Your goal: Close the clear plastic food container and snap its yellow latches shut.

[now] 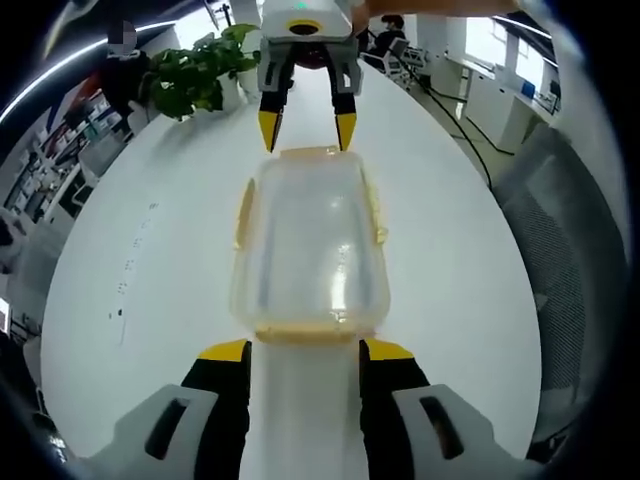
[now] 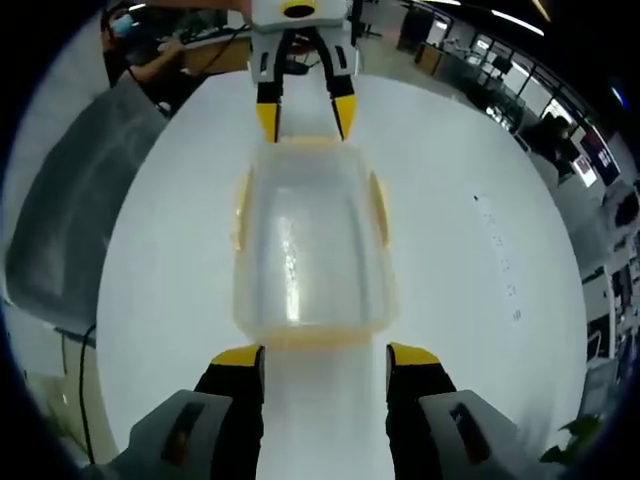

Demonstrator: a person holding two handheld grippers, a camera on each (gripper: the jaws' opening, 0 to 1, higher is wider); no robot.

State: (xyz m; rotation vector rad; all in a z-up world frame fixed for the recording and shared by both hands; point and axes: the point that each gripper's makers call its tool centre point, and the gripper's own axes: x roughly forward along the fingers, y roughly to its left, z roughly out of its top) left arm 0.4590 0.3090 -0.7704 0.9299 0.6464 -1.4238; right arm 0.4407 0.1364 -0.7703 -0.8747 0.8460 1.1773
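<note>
**Container lidded, both claws spread at its ends**

The clear rectangular plastic food container with yellow latches [image 1: 308, 245] sits on the white oval table [image 1: 150, 300], about midway across its width and well in from the edges, lid in place. The left gripper [image 1: 305, 350] has its yellow-tipped jaws spread wide, one to each side of the near end latch [image 1: 305, 333], gripping nothing. The right gripper [image 2: 325, 352] stands likewise at the opposite end (its jaws wide apart, flanking the latch there [image 2: 312, 337]). Each gripper appears in the other's view, across the container. Side latches [image 2: 380, 208] lie along the walls; whether they are snapped cannot be told. A green potted plant [image 1: 195, 75] stands at the table's far edge in the left gripper view.
</note>
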